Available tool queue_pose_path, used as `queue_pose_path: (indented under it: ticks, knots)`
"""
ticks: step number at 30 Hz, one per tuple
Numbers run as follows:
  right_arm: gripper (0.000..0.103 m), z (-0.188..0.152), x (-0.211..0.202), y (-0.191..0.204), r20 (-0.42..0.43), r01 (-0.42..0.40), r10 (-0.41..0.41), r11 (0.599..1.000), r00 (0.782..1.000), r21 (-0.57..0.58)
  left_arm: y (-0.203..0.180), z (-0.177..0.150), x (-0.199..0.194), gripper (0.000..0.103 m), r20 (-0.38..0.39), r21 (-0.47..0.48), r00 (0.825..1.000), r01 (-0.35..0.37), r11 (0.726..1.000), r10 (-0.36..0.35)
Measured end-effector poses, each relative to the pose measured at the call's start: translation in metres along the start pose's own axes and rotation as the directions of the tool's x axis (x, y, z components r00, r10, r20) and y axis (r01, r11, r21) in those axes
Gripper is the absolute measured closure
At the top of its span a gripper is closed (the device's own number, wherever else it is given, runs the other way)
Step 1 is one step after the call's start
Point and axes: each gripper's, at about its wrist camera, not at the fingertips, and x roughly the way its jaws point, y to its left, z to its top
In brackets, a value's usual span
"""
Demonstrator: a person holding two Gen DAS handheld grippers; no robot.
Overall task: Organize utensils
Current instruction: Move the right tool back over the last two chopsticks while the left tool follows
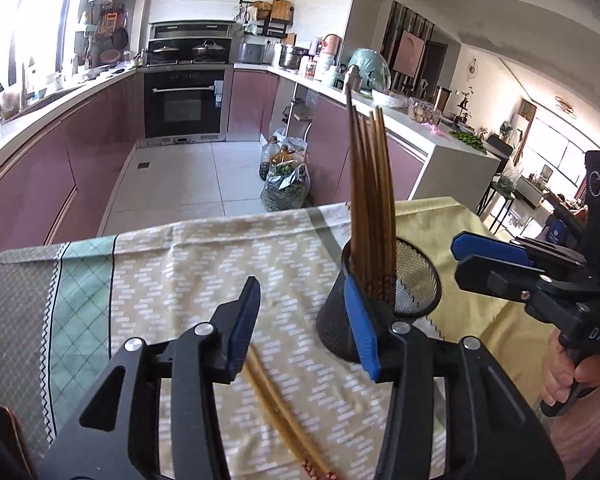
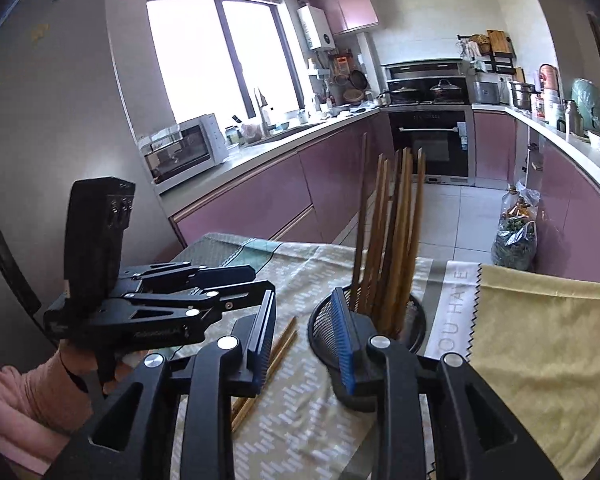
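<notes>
A black mesh cup [image 1: 404, 292] stands on the cloth-covered table and holds several brown chopsticks [image 1: 370, 184] upright. It also shows in the right wrist view [image 2: 414, 322], with the chopsticks [image 2: 400, 232] in it. Two loose chopsticks [image 1: 284, 412] lie flat on the cloth, also seen in the right wrist view [image 2: 274, 360]. My left gripper [image 1: 302, 328] is open and empty, above the loose pair and just left of the cup. My right gripper [image 2: 304, 344] is open and empty, close to the cup's near side.
A patterned beige and green cloth [image 1: 172, 280] covers the table, and a yellow cloth [image 2: 540, 352] lies on its right side. Past the table's far edge are a tiled floor, bags [image 1: 286, 188] and purple kitchen cabinets.
</notes>
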Motion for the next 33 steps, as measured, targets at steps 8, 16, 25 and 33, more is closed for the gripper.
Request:
queue_pose_path:
  ticks: [8,16,25,33]
  knots:
    - [0.076,-0.053,0.049,0.024,-0.201,-0.031,0.033,0.999,0.979,0.015,0.043,-0.064,0.003,0.059,-0.14,-0.068,0.989,-0.063,0.996,0.053]
    - [0.076,-0.08,0.09,0.044,-0.315,-0.023,0.033,0.999,0.948,0.037,0.05,-0.096,0.008,0.059,-0.193,-0.093,0.979,-0.088,0.992,0.068]
    - [0.077,-0.086,0.107,0.056,-0.342,0.028,-0.025,1.0,0.939,0.004,0.051,-0.098,0.005,0.059,-0.198,-0.094,0.978,-0.079,0.992,0.059]
    - [0.077,-0.085,0.105,0.054,-0.347,0.072,-0.073,0.997,0.935,-0.015,0.049,-0.097,0.005,0.059,-0.197,-0.084,0.979,-0.065,0.994,0.048]
